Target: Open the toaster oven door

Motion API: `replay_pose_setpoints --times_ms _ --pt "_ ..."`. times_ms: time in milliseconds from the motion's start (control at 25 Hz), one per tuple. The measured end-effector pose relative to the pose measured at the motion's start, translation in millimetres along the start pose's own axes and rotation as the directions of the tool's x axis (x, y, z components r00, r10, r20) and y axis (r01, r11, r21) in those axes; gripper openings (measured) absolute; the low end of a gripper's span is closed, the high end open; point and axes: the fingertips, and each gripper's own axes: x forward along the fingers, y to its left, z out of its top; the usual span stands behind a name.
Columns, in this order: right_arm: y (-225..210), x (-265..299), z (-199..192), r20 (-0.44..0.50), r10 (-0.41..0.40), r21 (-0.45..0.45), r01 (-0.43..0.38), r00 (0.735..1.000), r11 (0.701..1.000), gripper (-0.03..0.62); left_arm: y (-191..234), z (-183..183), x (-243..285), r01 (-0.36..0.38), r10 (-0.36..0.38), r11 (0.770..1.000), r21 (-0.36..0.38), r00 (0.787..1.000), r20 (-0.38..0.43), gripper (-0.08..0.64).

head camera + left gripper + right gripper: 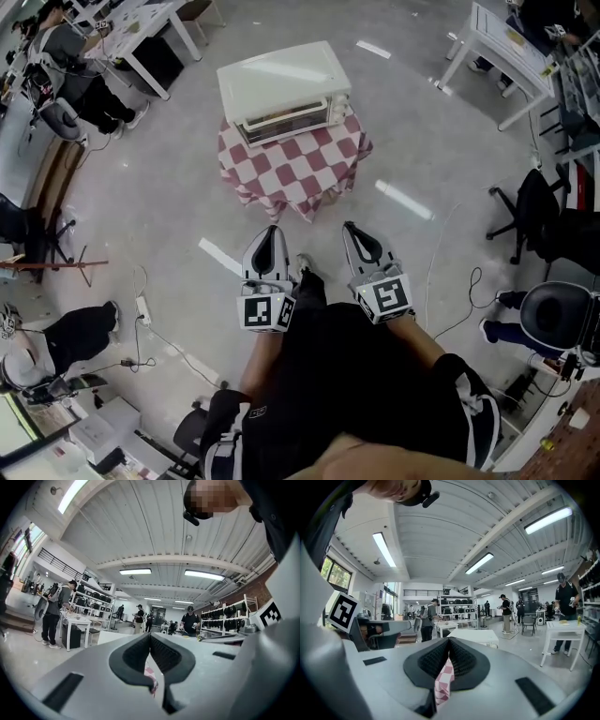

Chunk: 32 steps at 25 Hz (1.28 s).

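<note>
Landmark: toaster oven, white, on a small table under a red-and-white checked cloth. Its front faces the person and the door is shut flat against it.

Far left of the oven: a white desk with people at it. Left and nearer the person than the oven: a power strip on the grey floor, cable trailing.

Left gripper: short of the oven, off the near edge of the cloth, a little left of the oven's middle, tips pointing toward it. Jaws pressed together, nothing pinched. In the left gripper view only a sliver of checked cloth shows through the slot below the tips.

Right gripper: just beside the left one, level with the oven's right end and equally short of it, clear of the cloth. Jaws pressed together too, empty. The right gripper view shows the oven's white top beyond the tips.

Right of the oven, well apart: a black office chair. Far right and beyond the oven: another white desk.
</note>
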Motion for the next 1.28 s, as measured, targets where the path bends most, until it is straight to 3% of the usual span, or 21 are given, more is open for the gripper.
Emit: replay_pose_setpoints --times_ms 360,680,1280 --pt "-10 94 11 -0.007 -0.065 0.000 0.065 0.998 0.998 0.026 78 3 71 0.045 -0.045 0.999 -0.023 0.999 -0.017 0.009" --pt "-17 133 7 -0.034 -0.062 0.008 0.062 0.998 0.998 0.026 106 -10 102 0.036 -0.040 0.995 -0.089 0.998 -0.044 0.009" --pt "-66 224 27 0.002 0.083 -0.016 -0.083 0.997 0.996 0.026 158 -20 186 -0.121 0.113 0.980 -0.159 0.992 -0.059 0.009"
